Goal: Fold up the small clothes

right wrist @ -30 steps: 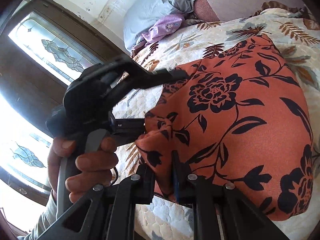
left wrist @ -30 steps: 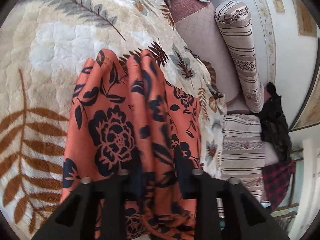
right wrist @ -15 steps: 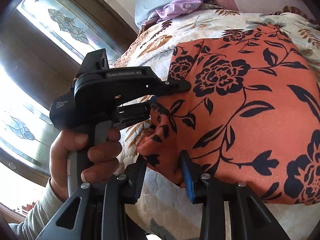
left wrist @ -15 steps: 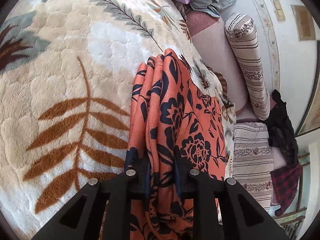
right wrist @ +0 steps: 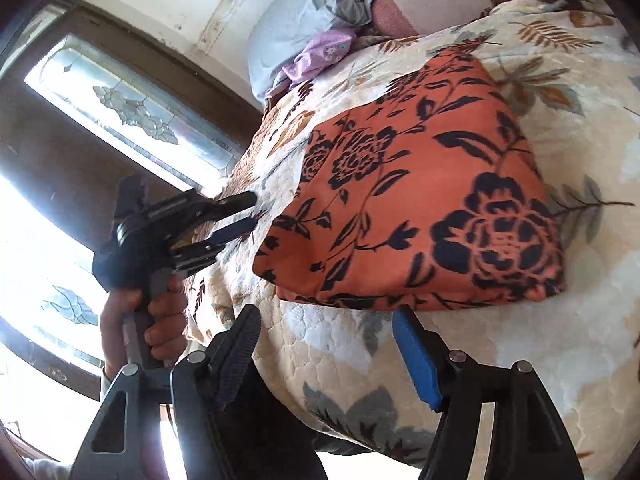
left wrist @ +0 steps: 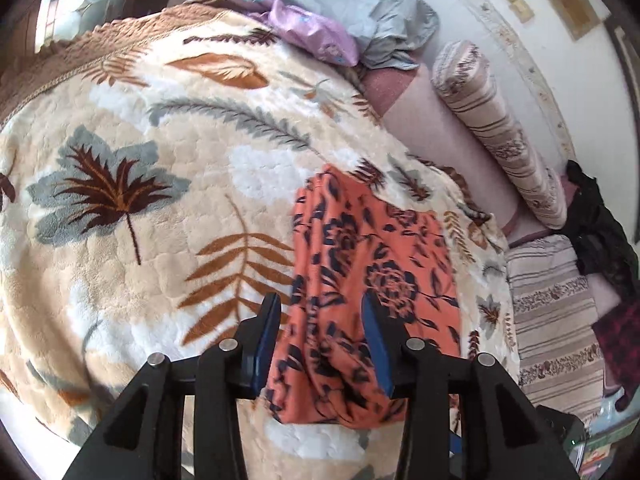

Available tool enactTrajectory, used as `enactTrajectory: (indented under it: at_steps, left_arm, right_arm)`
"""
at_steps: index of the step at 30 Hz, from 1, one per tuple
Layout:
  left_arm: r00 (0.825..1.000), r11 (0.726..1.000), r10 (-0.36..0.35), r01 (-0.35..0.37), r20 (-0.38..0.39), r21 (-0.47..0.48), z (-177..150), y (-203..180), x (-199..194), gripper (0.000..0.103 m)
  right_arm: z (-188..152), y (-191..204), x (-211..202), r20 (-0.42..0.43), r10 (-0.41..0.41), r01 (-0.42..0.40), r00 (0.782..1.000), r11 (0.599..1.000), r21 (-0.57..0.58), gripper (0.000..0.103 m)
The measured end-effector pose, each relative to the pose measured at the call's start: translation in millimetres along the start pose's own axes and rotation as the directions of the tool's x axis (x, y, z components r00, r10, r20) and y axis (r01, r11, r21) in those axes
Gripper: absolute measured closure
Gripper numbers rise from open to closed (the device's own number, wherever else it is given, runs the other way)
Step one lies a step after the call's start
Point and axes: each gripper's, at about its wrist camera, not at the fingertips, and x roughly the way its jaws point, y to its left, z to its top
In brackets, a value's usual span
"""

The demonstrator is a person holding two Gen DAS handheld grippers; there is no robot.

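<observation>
An orange garment with a dark flower print [left wrist: 372, 280] lies folded on the leaf-patterned blanket [left wrist: 140, 220]; in the right wrist view the garment [right wrist: 420, 208] is a neat flat packet. My left gripper [left wrist: 324, 320] is open, its jaws apart above the garment's near end, holding nothing. My right gripper [right wrist: 324, 336] is open and empty, just in front of the garment's near edge. The left gripper also shows in the right wrist view [right wrist: 248, 212], open, beside the garment's left corner.
A heap of grey and purple clothes [left wrist: 344, 20] lies at the far end of the bed. A striped bolster [left wrist: 500, 132] and a striped cushion [left wrist: 556, 320] lie at the right. A stained-glass window [right wrist: 120, 108] stands to the left.
Both grippers have opened and let go of the garment, then pulled back from it. The garment now lies folded flat on the blanket.
</observation>
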Motion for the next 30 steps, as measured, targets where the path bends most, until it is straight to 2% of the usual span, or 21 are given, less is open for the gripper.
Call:
enactTrajectory:
  at_steps: [2,4,5,6,7,8,9,10,11,16,19,21,25,26,28,30]
  left_arm:
    - [0.999,0.997,-0.038,0.038,0.004,0.074,-11,-22,-5,0.048]
    - [0.998,0.991,-0.048,0.052,-0.041,0.123,-26,-36,8,0.046]
    - [0.998,0.989,-0.006,0.015,-0.057,0.149,-33,-39,20,0.046]
    - [0.995,0.984,0.072,-0.058,-0.072,0.169,-39,-36,34,0.046]
    - [0.978,0.969,0.188,-0.169,-0.091,0.181,-46,-26,49,0.046]
    - [0.953,0.946,0.288,-0.266,-0.099,0.187,-51,-14,59,0.046]
    - [0.952,0.949,0.288,-0.270,-0.103,0.163,-56,0,59,0.045]
    - [0.964,0.962,0.251,-0.239,-0.087,0.131,-58,7,51,0.044]
    - [0.965,0.963,0.252,-0.242,-0.074,0.115,-58,7,42,0.044]
    - [0.945,0.932,0.326,-0.327,0.035,0.155,-49,-15,9,0.044]
    - [0.939,0.929,0.319,-0.336,0.128,0.153,-39,-32,-9,0.044]
    - [0.953,0.939,0.269,-0.292,0.142,0.182,-34,-43,-4,0.043]
    - [0.960,0.934,0.250,-0.274,0.128,0.229,-19,-59,29,0.043]
    - [0.958,0.931,0.262,-0.283,0.119,0.231,-15,-57,41,0.043]
    - [0.942,0.914,0.324,-0.335,0.085,0.230,-13,-52,65,0.043]
    - [0.927,0.903,0.372,-0.373,0.046,0.212,-15,-38,85,0.043]
  right_arm:
    - [2,-14,-10,0.032,-0.006,0.005,0.999,0.999,0.046,0.030]
    - [1,-26,-21,0.053,-0.009,0.005,0.999,0.996,0.088,0.030]
    - [3,-30,-27,0.064,-0.012,0.005,0.998,0.994,0.105,0.030]
    - [4,-34,-33,0.075,-0.013,0.004,0.997,0.993,0.118,0.030]
    - [4,-38,-39,0.086,-0.015,0.004,0.996,0.992,0.126,0.030]
    - [3,-40,-46,0.097,-0.018,0.005,0.995,0.991,0.131,0.030]
    - [3,-43,-51,0.107,-0.021,0.006,0.994,0.991,0.135,0.030]
    - [2,-46,-56,0.113,-0.024,0.008,0.993,0.990,0.141,0.030]
    - [1,-49,-61,0.119,-0.024,0.006,0.993,0.989,0.147,0.030]
    - [10,-68,-69,0.132,-0.018,-0.007,0.991,0.982,0.189,0.030]
    - [26,-77,-69,0.138,-0.001,-0.028,0.990,0.978,0.207,0.029]
    - [42,-85,-60,0.120,0.004,-0.031,0.993,0.973,0.229,0.026]
    - [75,-108,-26,0.042,0.054,-0.065,0.998,0.945,0.320,0.026]
    - [82,-110,-17,0.028,0.062,-0.068,0.998,0.941,0.331,0.026]
    - [94,-113,3,-0.020,0.101,-0.088,0.995,0.934,0.347,0.026]
    - [99,-115,23,-0.080,0.087,-0.052,0.993,0.930,0.364,0.026]
